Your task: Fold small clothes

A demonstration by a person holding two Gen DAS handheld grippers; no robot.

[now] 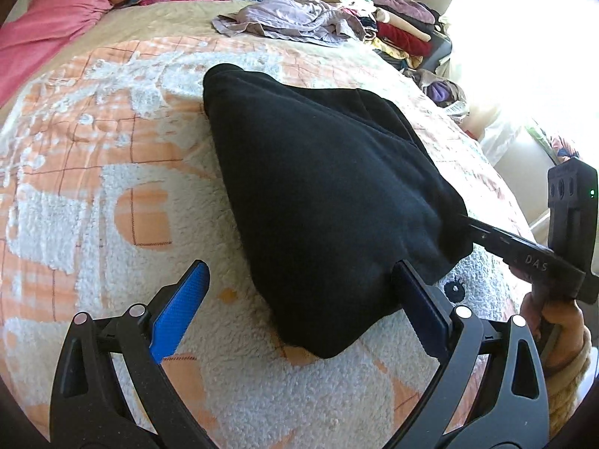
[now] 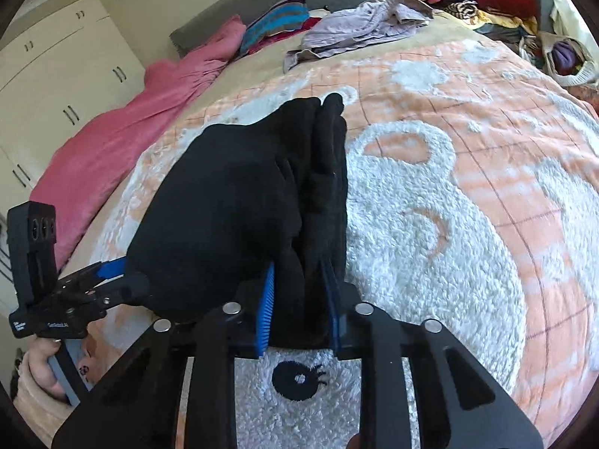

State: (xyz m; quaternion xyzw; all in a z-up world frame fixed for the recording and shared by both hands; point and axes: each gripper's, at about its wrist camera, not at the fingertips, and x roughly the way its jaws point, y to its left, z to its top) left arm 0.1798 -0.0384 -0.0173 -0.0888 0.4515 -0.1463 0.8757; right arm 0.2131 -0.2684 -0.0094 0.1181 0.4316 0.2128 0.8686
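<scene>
A black garment (image 1: 318,187) lies bunched on the orange-and-white fleece bedspread (image 1: 93,187). My left gripper (image 1: 299,280) is open at the garment's near edge. Its left blue pad (image 1: 187,299) is over bare bedspread, and its right finger (image 1: 419,299) touches the cloth's edge. In the right wrist view my right gripper (image 2: 299,292) is shut on a thick fold of the black garment (image 2: 232,202), which bulges between the blue pads (image 2: 266,307). In the left wrist view the right gripper (image 1: 486,237) enters the cloth from the right, its tips hidden.
A crumpled lilac garment (image 1: 292,20) lies at the far side of the bed. A pile of mixed clothes (image 1: 397,18) is at the far right. A pink blanket (image 2: 123,142) runs along the left edge, by white wardrobe doors (image 2: 56,67). A hand (image 1: 561,325) holds the right gripper.
</scene>
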